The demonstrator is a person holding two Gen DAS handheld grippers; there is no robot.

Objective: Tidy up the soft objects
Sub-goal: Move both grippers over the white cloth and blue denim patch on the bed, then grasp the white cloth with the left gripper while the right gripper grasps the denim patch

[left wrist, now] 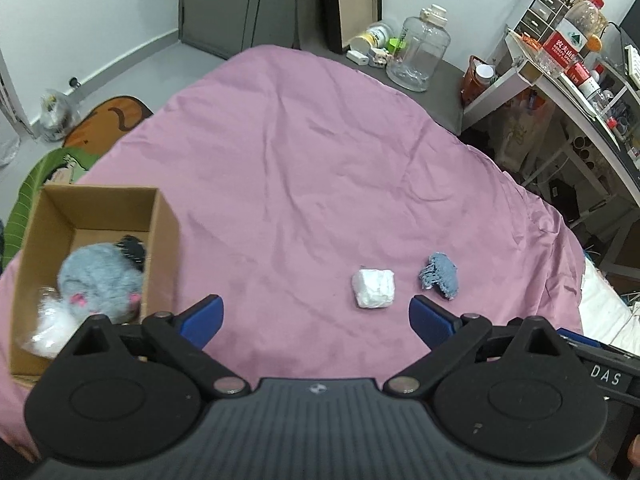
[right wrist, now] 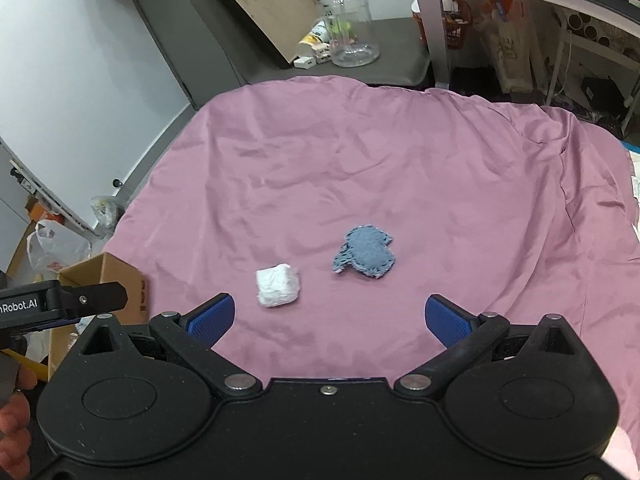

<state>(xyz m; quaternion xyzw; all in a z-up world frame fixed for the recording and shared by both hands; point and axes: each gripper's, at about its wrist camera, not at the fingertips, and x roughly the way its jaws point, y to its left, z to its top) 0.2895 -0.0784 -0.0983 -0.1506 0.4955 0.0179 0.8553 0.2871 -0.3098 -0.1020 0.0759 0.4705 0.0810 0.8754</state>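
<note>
A white crumpled wad (left wrist: 373,289) (right wrist: 278,285) and a blue knitted cloth (left wrist: 439,275) (right wrist: 366,257) lie side by side on the pink bedsheet (left wrist: 300,168) (right wrist: 400,168). An open cardboard box (left wrist: 160,248) (right wrist: 120,276) at the left holds a grey plush toy (left wrist: 100,280), a dark item and a clear bag with white stuffing (left wrist: 48,320). My left gripper (left wrist: 316,316) stands open over the sheet, between the box and the wad, nothing in it. My right gripper (right wrist: 330,318) is open too, just short of the wad and the cloth.
Beyond the bed stand a large clear jar (left wrist: 420,54) (right wrist: 352,24), small bottles and a leaning board (right wrist: 256,4). Cluttered white shelving (left wrist: 568,92) is at the right. Plastic bags (right wrist: 54,246) and a patterned mat (left wrist: 72,148) lie on the floor left.
</note>
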